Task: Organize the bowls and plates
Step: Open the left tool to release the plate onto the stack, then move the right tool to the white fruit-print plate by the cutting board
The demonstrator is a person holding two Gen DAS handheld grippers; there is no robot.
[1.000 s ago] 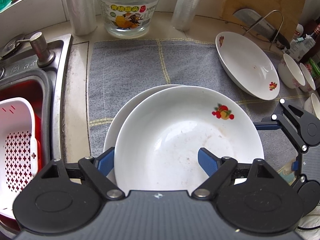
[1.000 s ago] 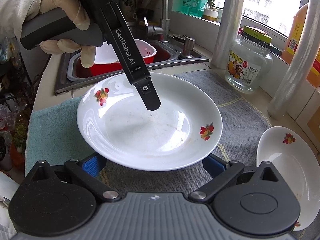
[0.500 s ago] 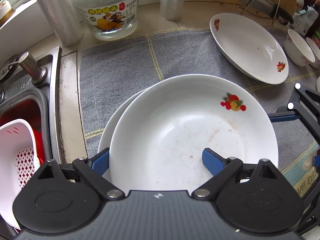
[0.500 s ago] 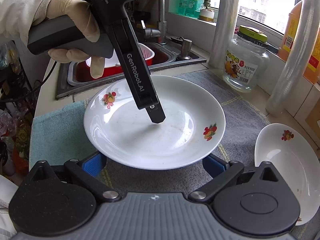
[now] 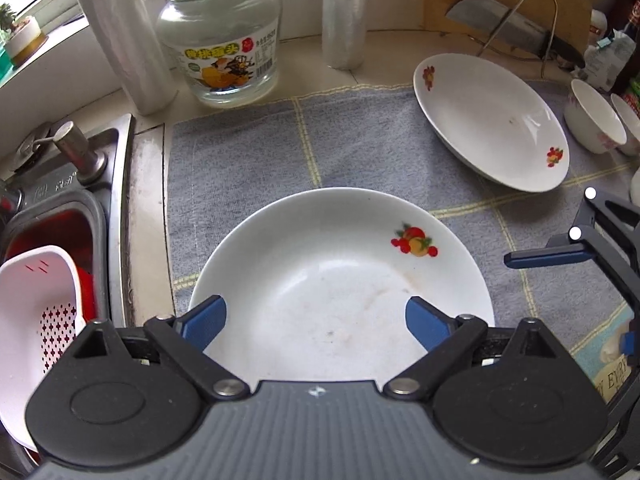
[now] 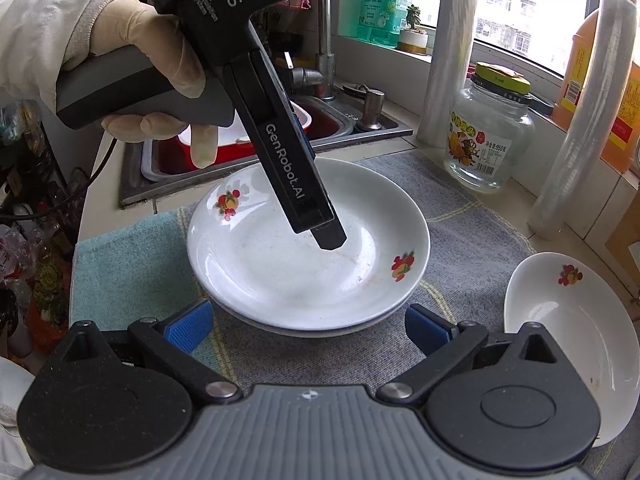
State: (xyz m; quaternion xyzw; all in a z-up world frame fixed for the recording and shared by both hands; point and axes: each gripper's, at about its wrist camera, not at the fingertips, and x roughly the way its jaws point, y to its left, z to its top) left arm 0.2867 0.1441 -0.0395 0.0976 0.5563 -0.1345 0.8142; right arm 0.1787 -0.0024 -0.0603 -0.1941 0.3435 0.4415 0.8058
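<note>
Two white plates (image 6: 304, 280) stacked on the grey cloth (image 5: 248, 160) near the sink-side edge of the counter, fruit prints on the top rim. Left gripper (image 5: 316, 320) pointed steeply down over the stack, held from above in a gloved hand (image 6: 132, 60), sleeve at the wrist. Jaws just been opening and standing wide; blue pads (image 5: 204, 320) either side of the top plate's near rim, clear of it, nothing gripped. In the right wrist view, one dark finger tip of that gripper hanging just above the plate's hollow.

Right gripper (image 6: 308, 328) angled down toward the near edge of the stack, blue pads (image 6: 188, 328) spread wide and apart from the plates, nothing between them.

Third plate (image 5: 492, 120) tilted on the far right part of the cloth, well apart from the stack. Small bowls (image 5: 596, 124) just beyond it at the right edge. Glass jar (image 5: 220, 40) and two rolls of film (image 5: 344, 12) along the back edge of the counter. Sink (image 5: 60, 200) on the left with a white strainer basket (image 5: 36, 320) inside.
</note>
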